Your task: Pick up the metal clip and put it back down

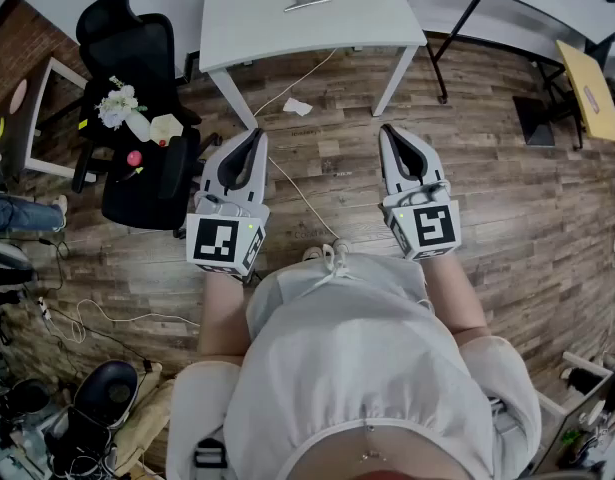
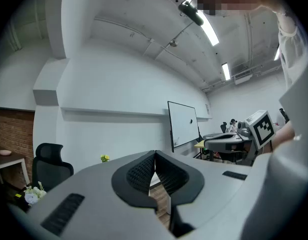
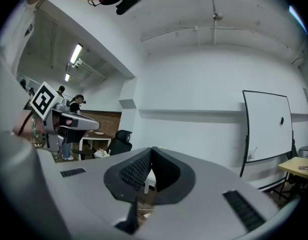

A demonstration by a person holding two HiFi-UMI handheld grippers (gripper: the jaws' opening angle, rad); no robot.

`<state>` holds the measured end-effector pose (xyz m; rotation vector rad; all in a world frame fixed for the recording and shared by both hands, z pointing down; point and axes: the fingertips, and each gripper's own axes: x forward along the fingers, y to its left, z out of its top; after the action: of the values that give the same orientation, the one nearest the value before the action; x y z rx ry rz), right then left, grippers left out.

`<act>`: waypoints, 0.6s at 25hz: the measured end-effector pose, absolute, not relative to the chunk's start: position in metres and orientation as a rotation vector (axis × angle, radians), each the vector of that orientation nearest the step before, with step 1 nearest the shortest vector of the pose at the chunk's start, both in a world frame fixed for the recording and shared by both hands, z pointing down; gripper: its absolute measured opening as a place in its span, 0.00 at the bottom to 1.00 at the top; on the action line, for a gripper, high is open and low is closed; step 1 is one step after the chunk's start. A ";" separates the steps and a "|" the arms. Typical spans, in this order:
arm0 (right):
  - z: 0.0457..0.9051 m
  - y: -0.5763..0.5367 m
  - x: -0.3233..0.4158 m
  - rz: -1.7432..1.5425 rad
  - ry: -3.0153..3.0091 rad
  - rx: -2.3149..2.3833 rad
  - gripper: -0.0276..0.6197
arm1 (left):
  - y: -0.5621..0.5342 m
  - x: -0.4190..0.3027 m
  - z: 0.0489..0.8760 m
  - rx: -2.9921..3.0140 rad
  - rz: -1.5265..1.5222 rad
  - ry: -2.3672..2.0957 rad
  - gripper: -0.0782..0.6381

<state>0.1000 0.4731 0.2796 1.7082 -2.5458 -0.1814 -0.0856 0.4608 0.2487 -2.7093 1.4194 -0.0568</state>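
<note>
1. Nearest me, the person holds both tools level in front of a white top, side by side and well apart: the left gripper (image 1: 255, 136) and the right gripper (image 1: 389, 130).
2. The head view gives only their backs. Each gripper view looks straight along its own tool, and both pairs of jaws are closed tip to tip, with nothing gripped.
3. Past the tips is wooden floor (image 1: 507, 198), with a white cable (image 1: 297, 193) trailing across it and a scrap of paper (image 1: 298, 106). Only the head view shows these.
4. To the left, a black office chair (image 1: 137, 183) carrying flowers (image 1: 119, 106) stands just beside the left gripper's path.
5. The metal clip (image 1: 305, 0) lies on the white bench (image 1: 247, 28), about mid-width, back from the near edge and well ahead of both grippers. Neither gripper view catches it; they look level at a white wall and a whiteboard (image 2: 184, 124).
6. The strip of floor up to the bench's near edge is open room. To the right, a yellow-topped table (image 1: 590, 90) stands well apart.
</note>
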 end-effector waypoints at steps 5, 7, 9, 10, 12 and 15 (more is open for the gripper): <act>0.281 0.473 0.092 -0.188 -2.546 1.697 0.05 | 0.459 -0.092 0.250 -2.713 -0.050 1.421 0.13; 0.281 0.472 0.088 -0.189 -2.539 1.697 0.05 | 0.457 -0.097 0.250 -2.716 -0.045 1.419 0.13; 0.280 0.470 0.083 -0.184 -2.529 1.707 0.05 | 0.455 -0.102 0.251 -2.721 -0.041 1.414 0.13; 0.280 0.469 0.080 -0.181 -2.525 1.711 0.05 | 0.454 -0.104 0.251 -2.723 -0.040 1.411 0.13; 0.280 0.468 0.076 -0.178 -2.520 1.716 0.05 | 0.452 -0.109 0.252 -2.730 -0.033 1.407 0.13; 0.280 0.465 0.069 -0.168 -2.516 1.759 0.05 | 0.449 -0.119 0.255 -2.741 -0.026 1.399 0.13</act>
<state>0.0688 0.4653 0.2797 1.7593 -2.5161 -0.1675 -0.1187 0.4491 0.2546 -2.7409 1.3989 -0.0260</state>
